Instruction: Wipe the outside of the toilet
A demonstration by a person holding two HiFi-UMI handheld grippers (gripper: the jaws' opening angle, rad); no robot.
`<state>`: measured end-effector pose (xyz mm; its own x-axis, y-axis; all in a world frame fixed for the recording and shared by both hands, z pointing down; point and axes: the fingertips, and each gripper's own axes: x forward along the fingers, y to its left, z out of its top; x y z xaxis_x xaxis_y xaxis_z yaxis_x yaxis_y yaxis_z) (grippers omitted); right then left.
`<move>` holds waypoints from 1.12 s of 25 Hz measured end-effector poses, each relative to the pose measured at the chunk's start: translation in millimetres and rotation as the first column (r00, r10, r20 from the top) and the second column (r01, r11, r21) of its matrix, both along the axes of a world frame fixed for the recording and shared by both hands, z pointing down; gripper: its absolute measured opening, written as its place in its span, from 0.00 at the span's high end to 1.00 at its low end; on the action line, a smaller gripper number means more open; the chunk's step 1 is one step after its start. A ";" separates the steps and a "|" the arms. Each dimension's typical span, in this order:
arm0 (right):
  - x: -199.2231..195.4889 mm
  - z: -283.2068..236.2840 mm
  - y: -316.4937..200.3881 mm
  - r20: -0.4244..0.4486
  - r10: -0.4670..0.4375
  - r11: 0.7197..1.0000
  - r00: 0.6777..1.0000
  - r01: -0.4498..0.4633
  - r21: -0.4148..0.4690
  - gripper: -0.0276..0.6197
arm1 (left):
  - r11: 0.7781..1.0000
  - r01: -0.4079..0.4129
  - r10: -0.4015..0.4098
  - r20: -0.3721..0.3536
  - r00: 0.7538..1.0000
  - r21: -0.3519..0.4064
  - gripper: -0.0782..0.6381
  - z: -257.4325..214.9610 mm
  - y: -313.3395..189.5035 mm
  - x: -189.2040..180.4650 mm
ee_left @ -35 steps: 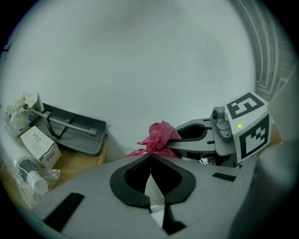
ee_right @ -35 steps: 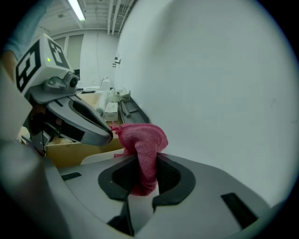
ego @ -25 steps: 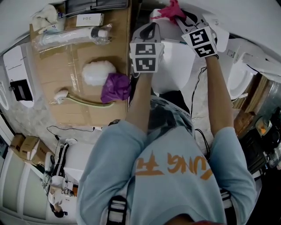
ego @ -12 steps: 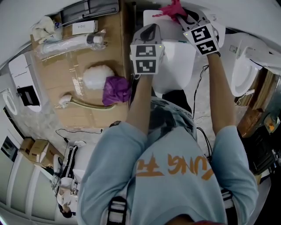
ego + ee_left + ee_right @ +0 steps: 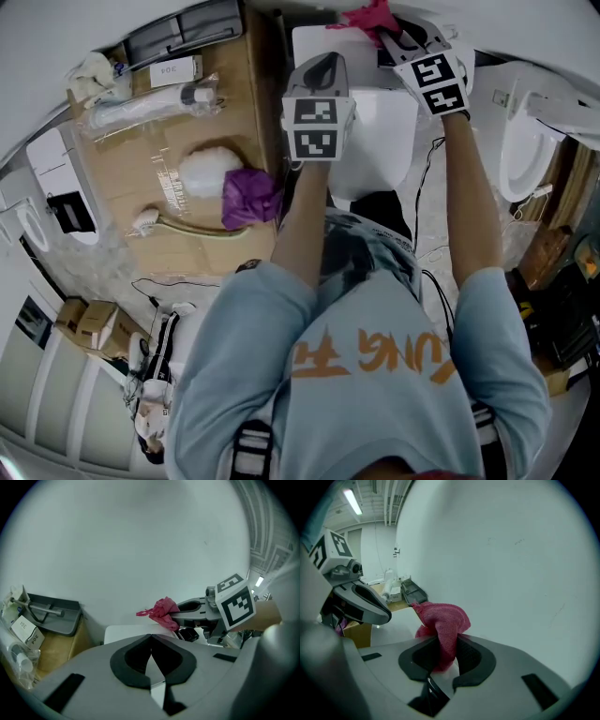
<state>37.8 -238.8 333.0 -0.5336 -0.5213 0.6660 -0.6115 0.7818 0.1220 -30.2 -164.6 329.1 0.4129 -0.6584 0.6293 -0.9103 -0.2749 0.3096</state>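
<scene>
The white toilet [image 5: 380, 141] stands straight ahead of me, its tank lid [image 5: 314, 42] against the white wall. My right gripper [image 5: 394, 37] is shut on a pink cloth [image 5: 367, 17] and holds it above the tank's back edge, close to the wall. In the right gripper view the pink cloth [image 5: 440, 620] bunches up out of the right gripper [image 5: 443, 644]. My left gripper [image 5: 323, 66] hovers over the tank's left side, shut with nothing in it. The left gripper view shows the left gripper [image 5: 151, 637] closed, with the pink cloth [image 5: 161, 611] beyond it.
Cardboard [image 5: 187, 131] covers the floor on the left, carrying a purple cloth [image 5: 248, 195], a white fluffy pad [image 5: 206, 169], a brush [image 5: 164, 223] and a wrapped bottle [image 5: 150, 98]. A grey tray [image 5: 183, 33] leans by the wall. A second toilet [image 5: 520, 150] stands at the right.
The head view has swung slightly, so the floor items sit a bit further right. Both grippers stay over the tank, the right one still clamped on the pink cloth.
</scene>
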 end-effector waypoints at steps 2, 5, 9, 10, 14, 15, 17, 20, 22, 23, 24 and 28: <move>8.2 0.1 -1.4 0.000 0.020 1.000 1.000 -0.020 -0.001 0.81 | 1.000 -0.005 0.005 0.004 1.000 0.000 0.85 0.0 -0.5 2.9; 19.0 0.0 -1.0 -0.001 0.041 0.999 0.999 -0.041 0.006 0.81 | 1.000 -0.013 0.013 0.011 1.000 -0.003 0.85 2.2 -0.3 7.4; 30.7 -1.0 -0.3 0.006 0.066 0.998 0.998 -0.066 0.016 0.81 | 1.000 -0.027 0.027 0.018 0.999 -0.006 0.85 0.9 -1.3 16.2; 33.4 -1.5 -0.2 0.006 0.070 0.997 0.998 -0.070 0.018 0.81 | 1.000 -0.029 0.029 0.017 0.999 -0.004 0.85 -0.1 -1.9 18.6; 46.2 -2.6 0.0 0.013 0.093 0.995 0.996 -0.093 0.024 0.81 | 0.999 -0.043 0.043 0.020 0.999 0.000 0.85 -3.0 -3.9 29.2; 49.6 -2.5 0.0 0.015 0.099 0.995 0.995 -0.099 0.025 0.81 | 0.999 -0.046 0.046 0.021 0.999 0.000 0.85 -3.2 -4.3 31.8; 57.1 -2.0 -0.6 0.018 0.109 0.994 0.994 -0.110 0.029 0.81 | 0.999 -0.053 0.053 0.023 0.998 0.001 0.85 -3.0 -5.0 37.1; 72.8 -2.1 -1.4 0.019 0.134 0.990 0.991 -0.135 0.035 0.81 | 0.998 -0.069 0.069 0.024 0.997 -0.001 0.85 -1.5 -3.9 46.9; 86.4 -1.2 -0.9 0.010 0.157 0.987 0.987 -0.158 0.040 0.81 | 0.997 -0.077 0.077 0.026 0.997 -0.003 0.85 -1.5 -2.1 52.6; 95.3 0.1 0.0 0.007 0.174 0.984 0.985 -0.174 0.039 0.81 | 0.997 -0.081 0.081 0.027 0.996 -0.003 0.85 -1.7 -0.9 55.5; 104.4 1.4 1.5 0.011 0.192 0.981 0.981 -0.192 0.036 0.81 | 0.996 -0.086 0.086 0.028 0.996 -0.003 0.85 -1.9 0.4 58.4; 131.3 2.4 8.5 0.006 0.221 0.974 0.975 -0.221 0.047 0.81 | 0.995 -0.098 0.099 0.033 0.995 -0.006 0.85 -0.7 4.2 68.2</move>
